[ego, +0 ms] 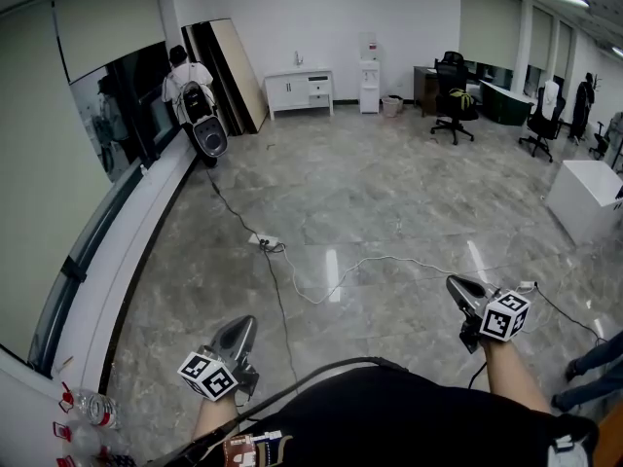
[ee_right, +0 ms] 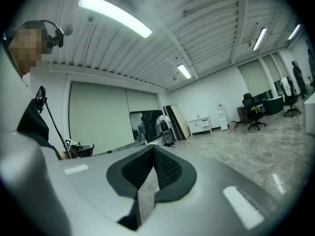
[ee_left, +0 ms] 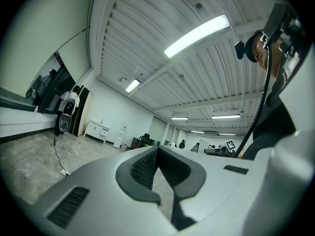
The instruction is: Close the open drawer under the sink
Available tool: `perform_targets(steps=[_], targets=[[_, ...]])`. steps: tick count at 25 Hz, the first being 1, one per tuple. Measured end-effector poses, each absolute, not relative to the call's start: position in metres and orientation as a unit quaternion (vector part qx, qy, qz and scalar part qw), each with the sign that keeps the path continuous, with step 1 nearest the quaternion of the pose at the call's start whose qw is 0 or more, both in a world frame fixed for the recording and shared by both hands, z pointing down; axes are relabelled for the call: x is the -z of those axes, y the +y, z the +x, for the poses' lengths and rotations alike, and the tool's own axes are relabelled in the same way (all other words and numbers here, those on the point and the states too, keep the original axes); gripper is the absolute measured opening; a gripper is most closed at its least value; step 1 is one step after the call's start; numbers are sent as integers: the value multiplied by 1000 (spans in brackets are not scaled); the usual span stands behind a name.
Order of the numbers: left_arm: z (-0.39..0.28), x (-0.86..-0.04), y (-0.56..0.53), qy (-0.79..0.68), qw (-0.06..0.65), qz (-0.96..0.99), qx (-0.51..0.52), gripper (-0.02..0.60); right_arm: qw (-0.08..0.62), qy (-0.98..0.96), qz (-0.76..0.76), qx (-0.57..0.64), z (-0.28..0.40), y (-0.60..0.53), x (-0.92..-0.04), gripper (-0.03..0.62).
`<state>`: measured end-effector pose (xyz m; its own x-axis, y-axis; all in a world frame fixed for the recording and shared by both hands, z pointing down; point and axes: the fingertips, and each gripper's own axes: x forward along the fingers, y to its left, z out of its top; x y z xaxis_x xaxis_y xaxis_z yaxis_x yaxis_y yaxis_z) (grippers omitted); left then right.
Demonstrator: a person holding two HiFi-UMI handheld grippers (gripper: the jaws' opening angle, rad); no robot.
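Drawer and sink appear in no view; only open office floor (ego: 389,193) lies ahead. Left hand-held gripper (ego: 240,331) at 7 o'clock and right hand-held gripper (ego: 464,287) at 4 o'clock: jaws together, empty. Judged step: locating. Next move calls for turning to find the sink.

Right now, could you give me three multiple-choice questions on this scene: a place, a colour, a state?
1. The white cabinet stands: A) against the far wall B) in the room's middle C) on the window ledge
2. The desk chair is: A) red B) black C) white
3. The left tongs and right tongs are: A) wide open B) gripping a cable C) shut, empty
Key: 1 A, it backs onto that wall; 2 B, all black; 3 C, jaws meet, nothing between.
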<state>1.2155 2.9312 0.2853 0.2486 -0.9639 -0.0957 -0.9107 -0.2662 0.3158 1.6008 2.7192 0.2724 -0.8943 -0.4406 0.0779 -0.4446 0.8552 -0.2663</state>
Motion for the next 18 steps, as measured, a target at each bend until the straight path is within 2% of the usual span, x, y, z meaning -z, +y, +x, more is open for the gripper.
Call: perform_targets(steps=[10,18], targets=[[1149,-306,2961,-599,119,779,143,-3,12,-960,219,-176,1527,2744,-290,2],[1133,-326,2958,-604,143,771,143,-3,36,-961,198,-188,1492,2736,-306,2]])
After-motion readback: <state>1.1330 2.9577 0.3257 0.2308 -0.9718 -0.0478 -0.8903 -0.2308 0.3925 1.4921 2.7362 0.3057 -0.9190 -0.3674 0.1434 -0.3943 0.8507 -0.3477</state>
